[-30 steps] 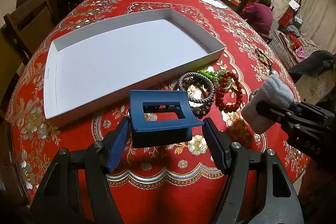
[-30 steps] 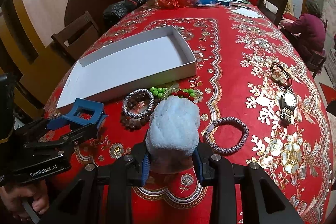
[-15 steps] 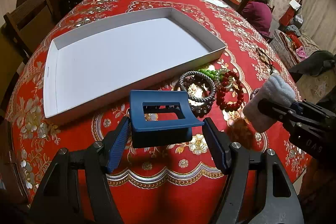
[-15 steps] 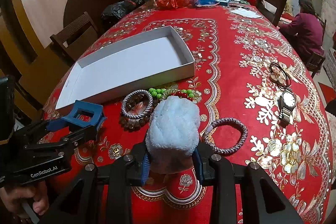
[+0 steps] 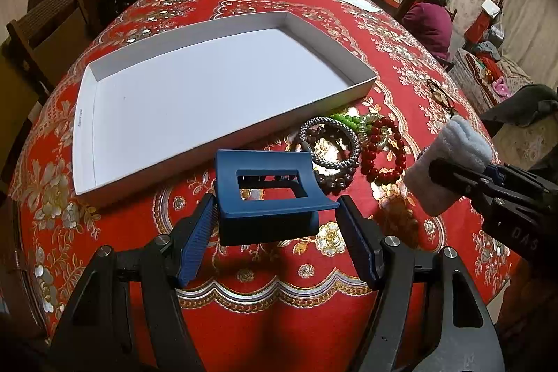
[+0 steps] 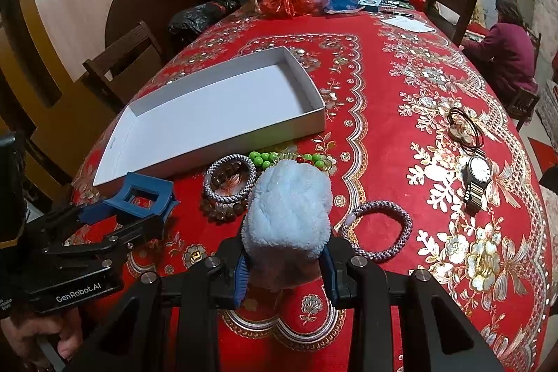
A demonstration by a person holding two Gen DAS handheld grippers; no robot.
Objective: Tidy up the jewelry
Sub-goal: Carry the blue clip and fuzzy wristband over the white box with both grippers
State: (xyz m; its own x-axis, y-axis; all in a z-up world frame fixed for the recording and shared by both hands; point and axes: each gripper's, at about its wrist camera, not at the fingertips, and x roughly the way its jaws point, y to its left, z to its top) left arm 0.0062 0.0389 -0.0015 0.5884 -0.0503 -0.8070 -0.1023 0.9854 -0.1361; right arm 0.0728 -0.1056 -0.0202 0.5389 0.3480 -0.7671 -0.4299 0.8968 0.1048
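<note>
Two items are in your grippers: your left gripper [image 5: 275, 229] carries the blue hair claw [image 5: 268, 194], though only one pad visibly touches it, and your right gripper [image 6: 286, 271] is clamped on the fluffy blue scrunchie [image 6: 289, 215]. Both hover short of the white tray [image 5: 209, 93], ready for dropping in; the bracelets [image 5: 348, 145] lie beside it.

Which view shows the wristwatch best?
The right wrist view: the watch lies in full on the tablecloth, dial and metal band clear. The left wrist view does not show it at all.
</note>
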